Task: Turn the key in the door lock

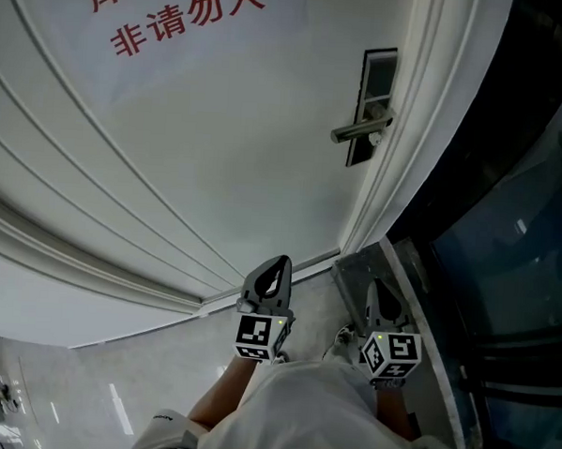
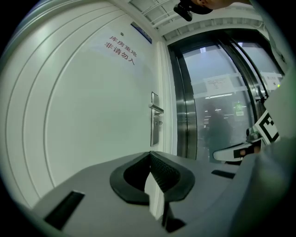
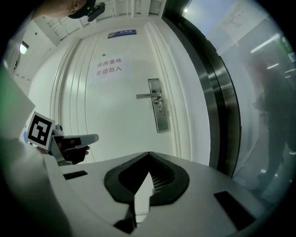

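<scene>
Both of your tongs are pressed together on nothing: the left gripper (image 1: 277,268) and the right gripper (image 1: 378,292) are side by side at about 6 o'clock in the head view, well apart from the white door (image 1: 219,159). The door lock (image 1: 378,74), a dark plate with a silver lever handle (image 1: 361,131), is at 1 o'clock from them, near the door's edge. Whether a key is below the lever is too small to tell.
</scene>
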The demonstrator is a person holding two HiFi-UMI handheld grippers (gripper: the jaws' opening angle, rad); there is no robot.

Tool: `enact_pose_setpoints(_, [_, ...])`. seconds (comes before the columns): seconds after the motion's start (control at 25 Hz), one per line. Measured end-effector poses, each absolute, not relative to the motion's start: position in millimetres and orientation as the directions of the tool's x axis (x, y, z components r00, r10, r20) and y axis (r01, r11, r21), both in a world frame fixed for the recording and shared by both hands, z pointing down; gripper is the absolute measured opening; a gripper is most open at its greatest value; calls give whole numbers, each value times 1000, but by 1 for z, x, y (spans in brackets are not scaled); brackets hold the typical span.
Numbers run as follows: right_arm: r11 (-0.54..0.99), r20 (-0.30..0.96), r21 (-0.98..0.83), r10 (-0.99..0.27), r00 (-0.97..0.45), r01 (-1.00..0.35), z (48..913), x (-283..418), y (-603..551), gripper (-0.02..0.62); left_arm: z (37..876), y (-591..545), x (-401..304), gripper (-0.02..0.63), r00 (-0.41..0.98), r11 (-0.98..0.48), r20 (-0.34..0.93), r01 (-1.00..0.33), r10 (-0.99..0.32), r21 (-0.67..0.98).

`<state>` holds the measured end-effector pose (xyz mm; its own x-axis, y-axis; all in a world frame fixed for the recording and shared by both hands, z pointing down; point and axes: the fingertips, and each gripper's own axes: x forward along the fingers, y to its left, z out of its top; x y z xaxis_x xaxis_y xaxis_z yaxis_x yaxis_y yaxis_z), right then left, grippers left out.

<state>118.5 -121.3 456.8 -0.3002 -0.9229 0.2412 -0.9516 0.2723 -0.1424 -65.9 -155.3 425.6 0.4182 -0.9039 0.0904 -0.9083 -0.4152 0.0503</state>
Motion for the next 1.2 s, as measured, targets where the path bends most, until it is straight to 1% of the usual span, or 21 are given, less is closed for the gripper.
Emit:
enact_pose_setpoints(0.16, [327,239,-138,-905,-352,-935,453,146,-161,-6,418,-179,-43,9,359,-356,81,-933,-930,46])
enact_pose_setpoints(0.4, [408,229,-133,-874,-429,-903,447,179,-202,-6,418,-206,-8,9,278,-275,100,-960,-955,43])
enact_pose_setpoints(0.6, [487,230,-118,-834,-501,-865,447,195,-226,-6,412,-222,16,9,216,-214,79,-976,-973,37])
enact_pose_setpoints(0.8, [573,237,18,-799,-553,-820,444,194,-244,-6,411,-230,25,9,159,-157,70,-987,-985,36])
enact_pose_setpoints(0.96, [626,225,123,-773,-593,-770,427,184,-258,-6,402,-239,26,9,144,-142,55,-989,-988,34])
enact_pose_setpoints(1.08, [632,214,198,-774,-596,-749,410,174,-272,-6,396,-247,26,9,156,-156,35,-988,-987,24])
enact_pose_setpoints(1.2, [611,206,312,-791,-576,-728,394,166,-284,-6,396,-256,24,9,178,-177,30,-984,-984,20])
